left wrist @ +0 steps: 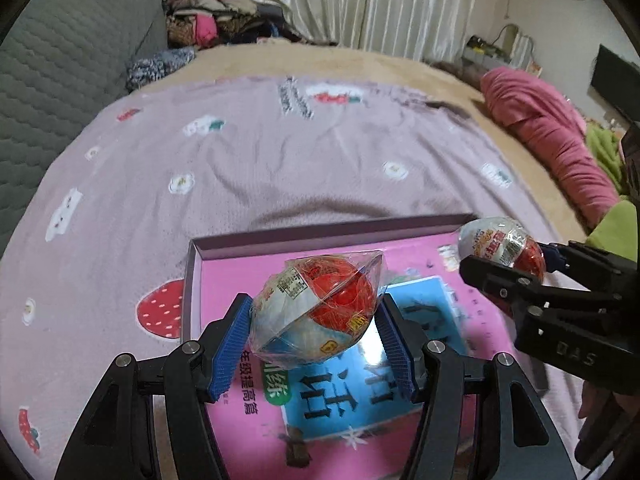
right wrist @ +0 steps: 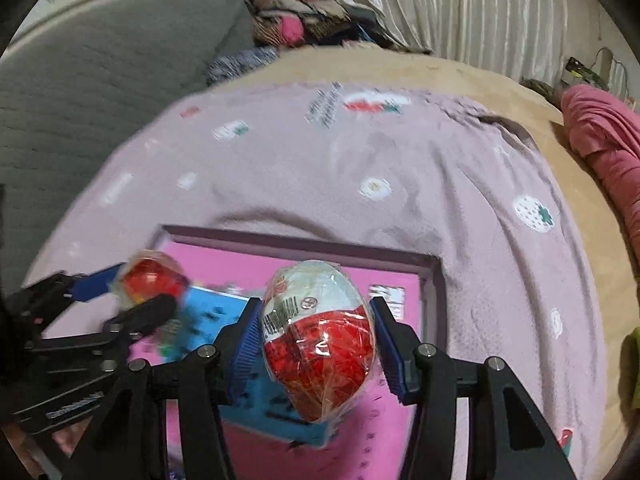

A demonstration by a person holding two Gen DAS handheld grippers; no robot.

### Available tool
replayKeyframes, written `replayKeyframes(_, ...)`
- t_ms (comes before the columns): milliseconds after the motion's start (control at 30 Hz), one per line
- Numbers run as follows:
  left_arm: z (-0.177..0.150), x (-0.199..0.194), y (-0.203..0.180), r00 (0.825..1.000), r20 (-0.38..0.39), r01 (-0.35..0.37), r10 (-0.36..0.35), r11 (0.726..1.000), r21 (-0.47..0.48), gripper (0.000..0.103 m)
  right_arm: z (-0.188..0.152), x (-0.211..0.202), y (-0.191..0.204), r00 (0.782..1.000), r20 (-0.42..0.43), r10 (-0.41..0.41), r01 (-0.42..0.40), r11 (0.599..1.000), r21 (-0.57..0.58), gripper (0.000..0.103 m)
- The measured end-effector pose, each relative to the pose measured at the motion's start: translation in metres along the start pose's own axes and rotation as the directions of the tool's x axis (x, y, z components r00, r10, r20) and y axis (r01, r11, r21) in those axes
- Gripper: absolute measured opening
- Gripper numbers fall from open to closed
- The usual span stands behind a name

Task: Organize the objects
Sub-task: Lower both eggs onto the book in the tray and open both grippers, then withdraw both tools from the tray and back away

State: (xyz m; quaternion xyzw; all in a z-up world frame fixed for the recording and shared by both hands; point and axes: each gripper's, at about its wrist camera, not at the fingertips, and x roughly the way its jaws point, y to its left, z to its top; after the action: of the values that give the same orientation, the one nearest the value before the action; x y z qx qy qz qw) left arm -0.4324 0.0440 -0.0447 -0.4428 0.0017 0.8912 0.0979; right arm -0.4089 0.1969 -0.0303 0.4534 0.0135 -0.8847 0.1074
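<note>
My left gripper (left wrist: 316, 320) is shut on a red-and-white wrapped toy egg (left wrist: 316, 308), held above a shallow purple box (left wrist: 320, 236) with a pink and blue book (left wrist: 340, 392) in it. My right gripper (right wrist: 318, 336) is shut on a second red-and-white wrapped egg (right wrist: 320, 336), also above the box (right wrist: 304, 246). In the left wrist view the right gripper (left wrist: 516, 264) with its egg (left wrist: 500, 244) is over the box's right edge. In the right wrist view the left gripper (right wrist: 132, 296) with its egg (right wrist: 152, 276) is blurred at the left.
The box lies on a lilac blanket (left wrist: 280, 160) with small prints, spread over a tan bed cover (left wrist: 360, 60). A grey quilted headboard (left wrist: 60, 60) is at the left, a clothes pile (left wrist: 216, 20) at the back, a pink bundle (left wrist: 552, 136) at the right.
</note>
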Motion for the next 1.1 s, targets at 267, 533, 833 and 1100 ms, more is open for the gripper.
replayKeyframes(267, -0.007, 0.028, 0.005, 0.999, -0.038, -0.032, 0.031, 0.999, -0.009, 0.064, -0.003, 0.043, -0.010, 0.997, -0.066, -0.041, 0.043, 0.999, 0.019, 0.054)
replayKeyframes(533, -0.010, 0.041, 0.010, 0.998, -0.047, -0.042, 0.041, 0.999, -0.019, 0.065, -0.004, 0.062, -0.015, 0.996, -0.083, -0.045, 0.049, 0.998, 0.048, 0.054)
replayKeyframes(833, -0.012, 0.040, 0.013, 0.998, -0.061, -0.037, 0.035, 0.999, -0.033, 0.074, -0.006, 0.062, -0.016, 0.995, -0.097, -0.026, 0.032, 0.998, 0.058, 0.057)
replayKeyframes(1100, -0.014, 0.026, 0.014, 0.997, -0.047, -0.056, 0.055, 0.998, -0.019, 0.079, -0.008, 0.049, -0.014, 0.995, -0.099, -0.017, 0.023, 0.998, 0.060, 0.066)
